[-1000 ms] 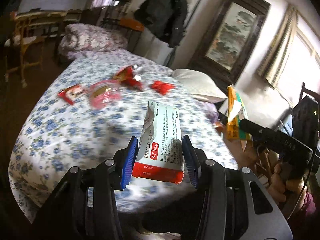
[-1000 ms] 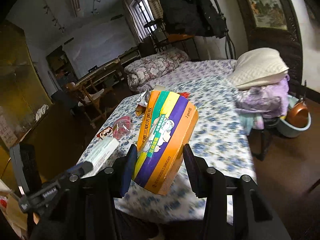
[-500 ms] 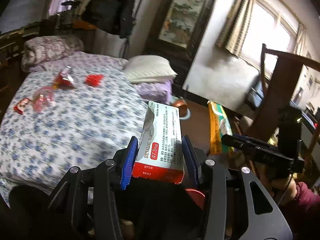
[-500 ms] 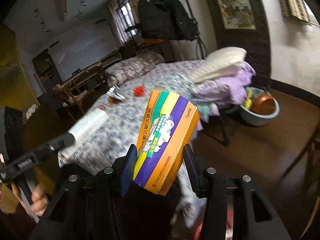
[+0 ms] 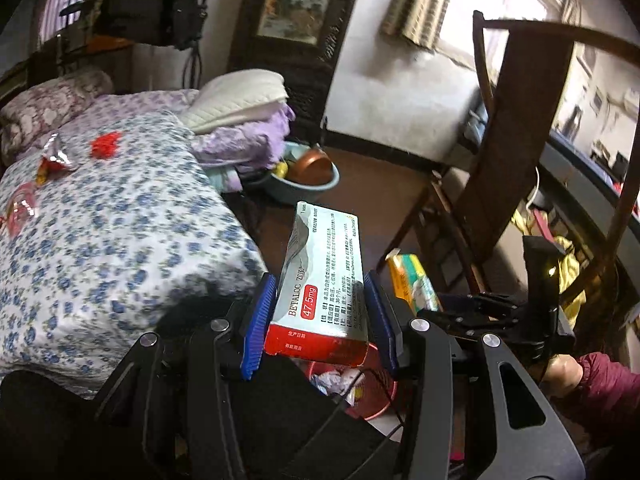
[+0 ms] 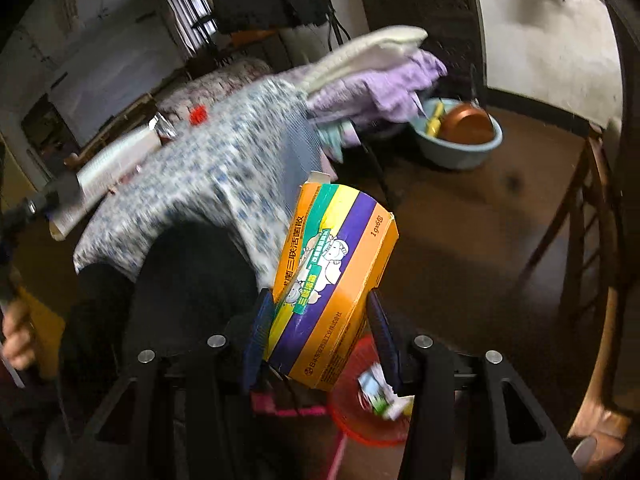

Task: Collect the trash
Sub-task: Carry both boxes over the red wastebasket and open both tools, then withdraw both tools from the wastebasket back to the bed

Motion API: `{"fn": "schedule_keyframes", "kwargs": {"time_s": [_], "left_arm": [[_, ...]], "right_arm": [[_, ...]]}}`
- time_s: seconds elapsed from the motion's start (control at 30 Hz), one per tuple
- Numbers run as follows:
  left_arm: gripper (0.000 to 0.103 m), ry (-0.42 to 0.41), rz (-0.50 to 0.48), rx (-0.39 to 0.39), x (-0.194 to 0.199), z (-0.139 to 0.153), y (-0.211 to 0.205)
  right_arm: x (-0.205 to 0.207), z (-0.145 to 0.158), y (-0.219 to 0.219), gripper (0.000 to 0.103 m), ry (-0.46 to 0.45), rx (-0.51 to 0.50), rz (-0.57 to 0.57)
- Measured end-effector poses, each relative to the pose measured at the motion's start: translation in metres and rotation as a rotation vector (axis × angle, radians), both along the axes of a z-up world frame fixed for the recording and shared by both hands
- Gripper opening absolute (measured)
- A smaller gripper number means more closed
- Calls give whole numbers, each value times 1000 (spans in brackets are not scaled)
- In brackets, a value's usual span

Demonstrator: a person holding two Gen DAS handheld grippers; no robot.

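Observation:
My left gripper (image 5: pixel 320 316) is shut on a white and red medicine box (image 5: pixel 324 280) and holds it in the air above a red trash basket (image 5: pixel 376 396) on the floor. My right gripper (image 6: pixel 320 328) is shut on an orange, purple and green box (image 6: pixel 332 280), also above the red basket (image 6: pixel 360 412), which holds some trash. The right gripper's box also shows in the left wrist view (image 5: pixel 414 284). Red wrappers (image 5: pixel 105 144) and a foil packet (image 5: pixel 54 156) lie on the floral bed (image 5: pixel 100 232).
A blue basin (image 5: pixel 308 178) with a copper pot stands on the brown floor by the bed. A wooden chair (image 5: pixel 500 184) stands to the right. A pillow and purple cloth (image 5: pixel 240 120) lie at the bed's far end.
Both grippers have swung right and down, away from the bed, each with its box still held. The red basket has come into view below them.

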State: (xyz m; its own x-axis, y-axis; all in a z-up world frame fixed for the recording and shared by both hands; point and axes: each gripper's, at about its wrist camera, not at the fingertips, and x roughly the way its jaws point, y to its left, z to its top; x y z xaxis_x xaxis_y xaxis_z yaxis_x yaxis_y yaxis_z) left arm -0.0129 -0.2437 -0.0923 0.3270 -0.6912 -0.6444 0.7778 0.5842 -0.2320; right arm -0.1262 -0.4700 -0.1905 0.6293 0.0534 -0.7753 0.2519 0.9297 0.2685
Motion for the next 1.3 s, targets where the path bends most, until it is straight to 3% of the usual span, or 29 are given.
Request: {"fn": "schedule_keyframes", "kwargs": {"time_s": [0.33,0.4,0.8,1.1,1.23,1.3], "left_arm": [[46,9,-73,94,-12,-19,-39],[46,11,-87,113,-14,-24,-45],[46,25,-229,220,-36,-51,-90],[49,48,-379,346,-62,-86,-133],[68,21,-378,361,-67,-88,-137],[73,3,-358,351,-65,-84,-134]], "right_arm": [[-4,-88,-10,46,227,49,-28],[-7,-93,-13,46,231,68,-42],[-27,-19,-51,52,-16,-35,-186],[-43,11,-64,55,-107,-92,-210],[-44,7,-70,55,-101,-63,-214],[-44,5,-69,55,-97,-56,-215]]}}
